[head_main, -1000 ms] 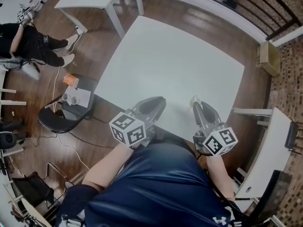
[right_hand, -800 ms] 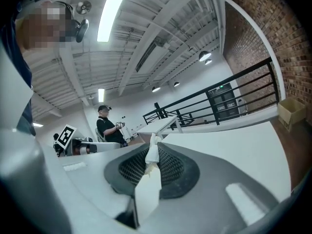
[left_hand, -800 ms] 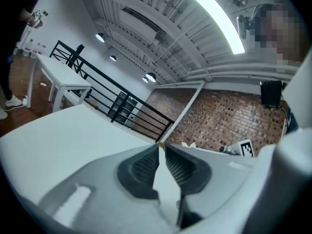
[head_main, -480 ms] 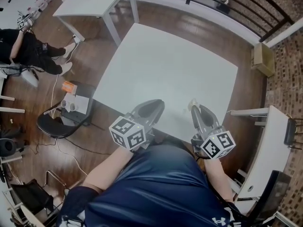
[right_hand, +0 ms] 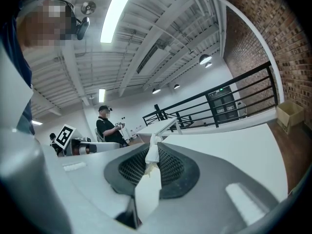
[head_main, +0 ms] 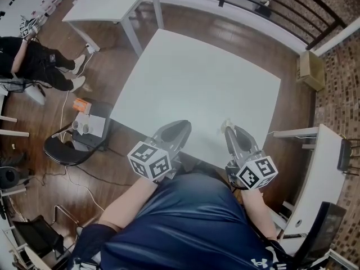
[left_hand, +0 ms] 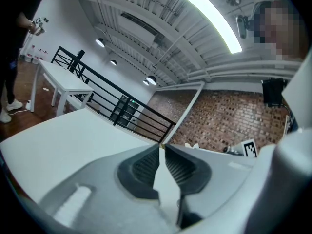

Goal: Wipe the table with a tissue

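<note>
Right gripper (right_hand: 154,145) is nipped tight on the tissue (right_hand: 151,157), a crumpled white strip standing up between its dark dimpled pads (right_hand: 171,167). Left gripper (left_hand: 161,149) sits alongside, its ribbed pads closed tip to tip, nothing between them. Each carries a cube (head_main: 149,161) of black-and-white square markers. Just ahead of both is the table (head_main: 197,77), smooth, white and square. Far beyond the right gripper there's a cardboard box (head_main: 310,69), contents unclear.

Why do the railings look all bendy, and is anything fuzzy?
Right gripper view: the wide lens bends the railing, corners go black. Left gripper view: same bending, the ceiling light glares white. Head view: sharp, nothing fuzzy.
</note>
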Demonstrator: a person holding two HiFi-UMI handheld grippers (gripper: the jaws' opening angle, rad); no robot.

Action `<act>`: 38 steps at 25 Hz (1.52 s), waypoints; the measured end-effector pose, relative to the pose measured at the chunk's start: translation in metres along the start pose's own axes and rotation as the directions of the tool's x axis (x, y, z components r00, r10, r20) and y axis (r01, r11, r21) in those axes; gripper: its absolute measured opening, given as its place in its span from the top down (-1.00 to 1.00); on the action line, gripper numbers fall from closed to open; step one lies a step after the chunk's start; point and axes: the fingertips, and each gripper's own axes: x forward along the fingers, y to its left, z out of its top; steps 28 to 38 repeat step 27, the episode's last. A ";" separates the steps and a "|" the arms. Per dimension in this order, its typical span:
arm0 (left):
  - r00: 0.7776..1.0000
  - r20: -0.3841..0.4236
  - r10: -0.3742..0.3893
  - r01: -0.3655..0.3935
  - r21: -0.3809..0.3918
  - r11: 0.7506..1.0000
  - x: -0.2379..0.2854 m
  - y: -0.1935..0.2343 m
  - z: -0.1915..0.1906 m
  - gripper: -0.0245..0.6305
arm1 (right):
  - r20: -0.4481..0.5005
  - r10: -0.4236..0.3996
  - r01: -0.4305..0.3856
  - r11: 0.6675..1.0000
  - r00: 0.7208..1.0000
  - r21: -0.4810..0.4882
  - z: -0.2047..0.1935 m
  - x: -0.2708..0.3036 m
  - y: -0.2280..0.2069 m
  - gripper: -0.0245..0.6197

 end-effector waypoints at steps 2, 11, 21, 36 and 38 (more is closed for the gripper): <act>1.000 -0.001 -0.001 0.001 -0.001 1.000 -0.001 -0.001 0.000 0.83 | 0.002 0.000 0.000 1.000 1.000 -0.009 0.001 -0.001 0.001 0.78; 1.000 -0.001 -0.002 0.002 -0.001 1.000 -0.001 -0.005 0.001 0.83 | 0.010 -0.004 0.004 1.000 1.000 -0.018 0.005 -0.006 0.001 0.78; 1.000 -0.002 0.020 -0.020 -0.007 1.000 -0.002 0.001 -0.001 0.84 | 0.009 0.000 0.000 1.000 1.000 -0.019 0.007 -0.004 0.001 0.78; 1.000 -0.002 0.029 -0.029 -0.010 1.000 -0.002 0.003 -0.003 0.84 | 0.005 -0.002 0.002 1.000 1.000 -0.017 0.006 -0.006 -0.002 0.78; 1.000 -0.002 0.029 -0.029 -0.010 1.000 -0.002 0.003 -0.003 0.84 | 0.005 -0.002 0.002 1.000 1.000 -0.017 0.006 -0.006 -0.002 0.78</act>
